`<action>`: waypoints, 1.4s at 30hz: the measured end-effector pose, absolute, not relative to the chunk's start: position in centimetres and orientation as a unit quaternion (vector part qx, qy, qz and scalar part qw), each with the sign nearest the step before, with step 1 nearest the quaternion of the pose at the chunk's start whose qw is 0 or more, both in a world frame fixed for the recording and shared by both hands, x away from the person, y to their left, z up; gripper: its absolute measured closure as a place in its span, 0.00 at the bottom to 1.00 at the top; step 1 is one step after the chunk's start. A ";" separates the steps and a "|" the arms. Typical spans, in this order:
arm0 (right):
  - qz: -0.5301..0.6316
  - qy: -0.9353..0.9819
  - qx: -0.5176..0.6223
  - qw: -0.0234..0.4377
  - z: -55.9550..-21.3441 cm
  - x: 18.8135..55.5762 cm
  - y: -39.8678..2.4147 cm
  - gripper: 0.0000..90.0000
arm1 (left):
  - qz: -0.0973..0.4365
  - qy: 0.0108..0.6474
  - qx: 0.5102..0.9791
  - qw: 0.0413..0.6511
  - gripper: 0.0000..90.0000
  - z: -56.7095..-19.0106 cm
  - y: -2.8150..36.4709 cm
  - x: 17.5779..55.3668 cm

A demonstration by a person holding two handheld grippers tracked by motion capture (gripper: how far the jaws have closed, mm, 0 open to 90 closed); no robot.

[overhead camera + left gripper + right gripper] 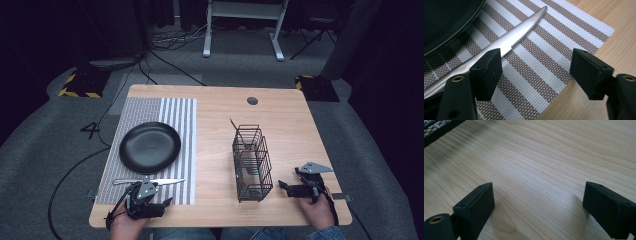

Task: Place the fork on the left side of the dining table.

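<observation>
- Table knife (150, 181) lies flat on striped placemat (180, 125), just in front of black plate (150, 147), blade tip pointing toward table centre.
- Left gripper view: knife (506, 43) runs diagonally, serrated edge visible, passing behind the left-hand jaw; plate rim (454, 37) just beside it, touching or not, cannot tell.
- Left gripper (149, 199) held in person's left hand (122, 225) at near edge of mat, jaws spread wide, nothing between them; mat and bare wood in the gap.
- Black wire caddy (251, 162) stands upright right of centre, well apart from the mat; a thin rod sticks up at its far corner.
- Right gripper (292, 187) in right hand (317, 212), just beside caddy's near right corner, jaws wide, empty, low over bare wooden table (290, 125).
- Right gripper view: caddy's corner (439, 130) top left, plain wood between the jaws.
- Readable writing: "4" marked on floor (91, 130) left of table; no brand or label legible on any item.
</observation>
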State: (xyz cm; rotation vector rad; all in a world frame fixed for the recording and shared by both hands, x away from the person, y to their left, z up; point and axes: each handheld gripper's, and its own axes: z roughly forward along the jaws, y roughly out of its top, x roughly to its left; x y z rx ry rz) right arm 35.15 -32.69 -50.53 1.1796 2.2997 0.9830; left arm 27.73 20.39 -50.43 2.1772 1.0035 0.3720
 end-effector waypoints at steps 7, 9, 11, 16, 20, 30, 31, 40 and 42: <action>0.349 0.817 0.419 0.188 -50.5 35.1 -32.7 0.12 | 0.130 0.399 0.826 0.376 0.25 -48.7 20.2 27.8; 0.349 0.816 0.420 0.188 -50.5 35.1 -32.7 0.12 | 0.131 0.394 0.827 0.378 0.27 -48.1 19.8 27.8; 0.349 0.816 0.420 0.188 -50.5 35.1 -32.7 0.12 | 0.125 0.389 0.827 0.385 0.28 -47.3 19.4 28.0; 0.349 0.815 0.422 0.189 -50.5 35.1 -32.6 0.13 | 0.127 0.377 0.825 0.400 0.30 -45.6 18.5 28.4; 0.352 0.815 0.419 0.189 -50.5 35.0 -32.6 0.15 | 0.126 0.374 0.819 0.418 0.31 -44.2 17.9 29.0; 0.353 0.817 0.415 0.187 -50.5 35.0 -32.5 0.15 | 0.116 0.344 0.834 0.415 0.33 -41.9 15.3 31.9; 0.353 0.817 0.415 0.187 -50.5 35.0 -32.5 0.15 | 0.117 0.338 0.836 0.416 0.32 -41.6 15.0 32.2; 0.353 0.816 0.418 0.188 -50.5 35.0 -32.5 0.16 | 0.104 0.321 0.844 0.416 0.33 -40.2 14.1 34.0; 0.353 0.816 0.418 0.188 -50.5 35.0 -32.4 0.16 | 0.101 0.318 0.845 0.418 0.33 -39.9 14.1 34.3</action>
